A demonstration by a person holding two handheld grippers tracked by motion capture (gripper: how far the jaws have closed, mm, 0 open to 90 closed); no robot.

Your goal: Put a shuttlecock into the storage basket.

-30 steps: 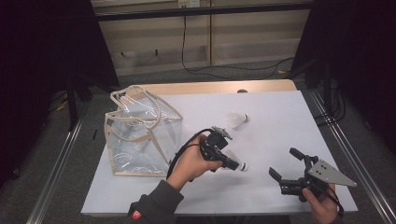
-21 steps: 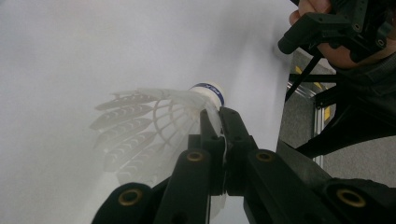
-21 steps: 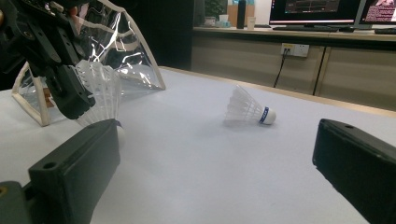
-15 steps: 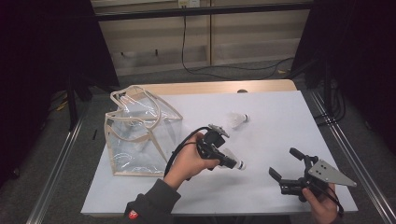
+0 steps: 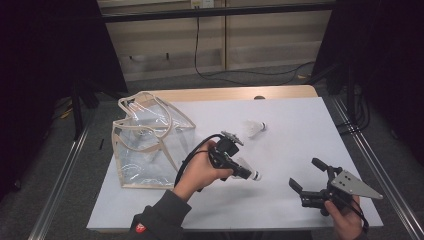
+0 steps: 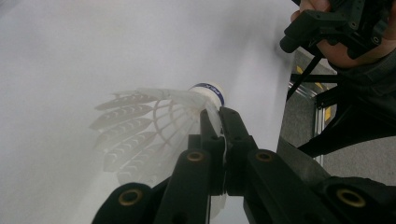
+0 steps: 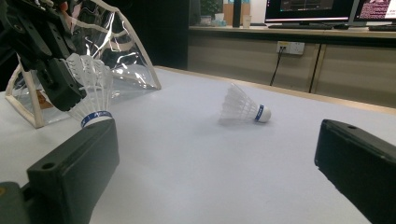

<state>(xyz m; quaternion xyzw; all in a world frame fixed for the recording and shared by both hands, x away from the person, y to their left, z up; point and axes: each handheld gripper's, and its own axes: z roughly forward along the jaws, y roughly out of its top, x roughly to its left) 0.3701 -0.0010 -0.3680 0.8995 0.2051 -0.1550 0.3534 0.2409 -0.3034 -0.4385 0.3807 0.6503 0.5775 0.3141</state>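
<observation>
My left gripper (image 5: 242,171) hovers just above the middle of the white table (image 5: 300,115), shut on a white feathered shuttlecock (image 5: 254,175). In the left gripper view the jaws (image 6: 219,119) pinch the feather skirt of that shuttlecock (image 6: 149,121) just behind its blue-banded cork. A second shuttlecock (image 5: 256,128) lies on its side farther back; it also lies ahead of the right gripper (image 7: 243,109). My right gripper (image 5: 309,176) rests open at the near right corner with nothing between its jaws (image 7: 217,140). In the right gripper view the held shuttlecock (image 7: 91,88) hangs cork down at the left.
A clear plastic tote bag (image 5: 145,140) with beige trim and handles stands at the table's left side, close behind my left hand. The same bag (image 7: 126,56) is at the upper left of the right gripper view. Metal rails run along both table sides.
My left hand with the shuttlecock has drifted slightly to the left. The right gripper has kept still.
</observation>
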